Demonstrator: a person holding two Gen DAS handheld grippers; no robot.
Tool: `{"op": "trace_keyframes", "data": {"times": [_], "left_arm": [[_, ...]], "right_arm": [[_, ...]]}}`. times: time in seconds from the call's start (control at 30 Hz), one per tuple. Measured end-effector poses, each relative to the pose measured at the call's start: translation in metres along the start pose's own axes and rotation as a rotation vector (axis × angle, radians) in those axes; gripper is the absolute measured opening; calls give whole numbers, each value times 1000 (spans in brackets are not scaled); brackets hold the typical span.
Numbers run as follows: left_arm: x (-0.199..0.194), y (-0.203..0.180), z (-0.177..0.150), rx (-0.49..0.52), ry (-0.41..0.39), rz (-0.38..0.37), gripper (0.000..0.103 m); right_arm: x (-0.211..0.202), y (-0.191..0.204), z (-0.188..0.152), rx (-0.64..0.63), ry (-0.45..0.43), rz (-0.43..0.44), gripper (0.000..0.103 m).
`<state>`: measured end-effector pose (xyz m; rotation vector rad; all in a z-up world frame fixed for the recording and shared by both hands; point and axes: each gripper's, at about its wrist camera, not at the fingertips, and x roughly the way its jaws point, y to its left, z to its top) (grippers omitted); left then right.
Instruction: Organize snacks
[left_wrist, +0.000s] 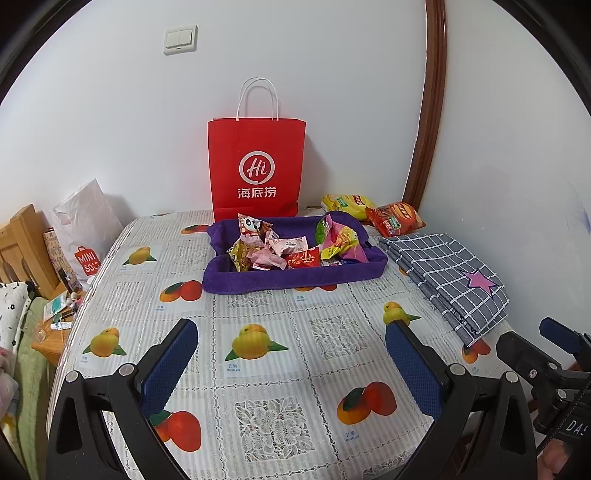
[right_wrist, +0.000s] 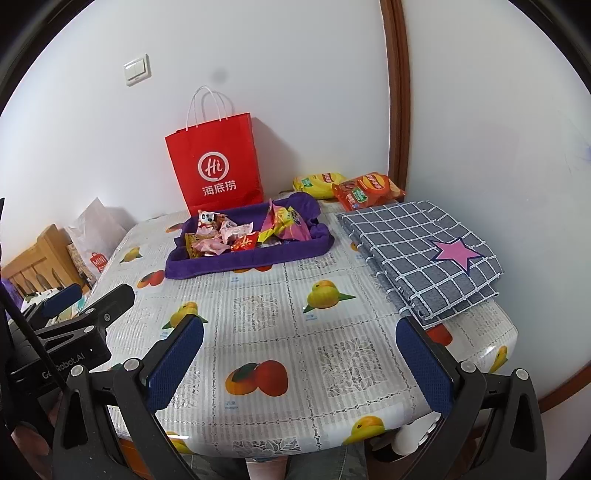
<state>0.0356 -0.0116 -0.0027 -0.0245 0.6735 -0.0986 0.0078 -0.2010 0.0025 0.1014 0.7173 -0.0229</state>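
A purple cloth tray (left_wrist: 258, 281) (right_wrist: 221, 264) sits at the far middle of the table, holding several wrapped snacks (left_wrist: 291, 247) (right_wrist: 243, 232). Behind it to the right lie a yellow chip bag (left_wrist: 345, 204) (right_wrist: 317, 182) and a red chip bag (left_wrist: 397, 218) (right_wrist: 369, 190). My left gripper (left_wrist: 291, 334) hovers open over the near table, well short of the tray, with nothing between its blue pads. My right gripper (right_wrist: 299, 332) is also open and empty above the table's near edge. Each gripper shows at the side of the other's view.
A red paper bag (left_wrist: 256, 166) (right_wrist: 218, 166) stands against the wall behind the tray. A folded grey checked cloth (left_wrist: 447, 277) (right_wrist: 417, 251) with a pink star lies on the right. The fruit-print tablecloth (left_wrist: 258, 347) covers the table. A white shopping bag (left_wrist: 85, 229) and wooden furniture stand left.
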Motion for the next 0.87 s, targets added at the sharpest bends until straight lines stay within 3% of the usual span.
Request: {"op": "trace_keyframes", "data": {"times": [0.87], "left_arm": [[8, 3, 3, 1, 6, -14, 103]], "right_arm": [[2, 4, 0, 5, -8, 18, 103]]}}
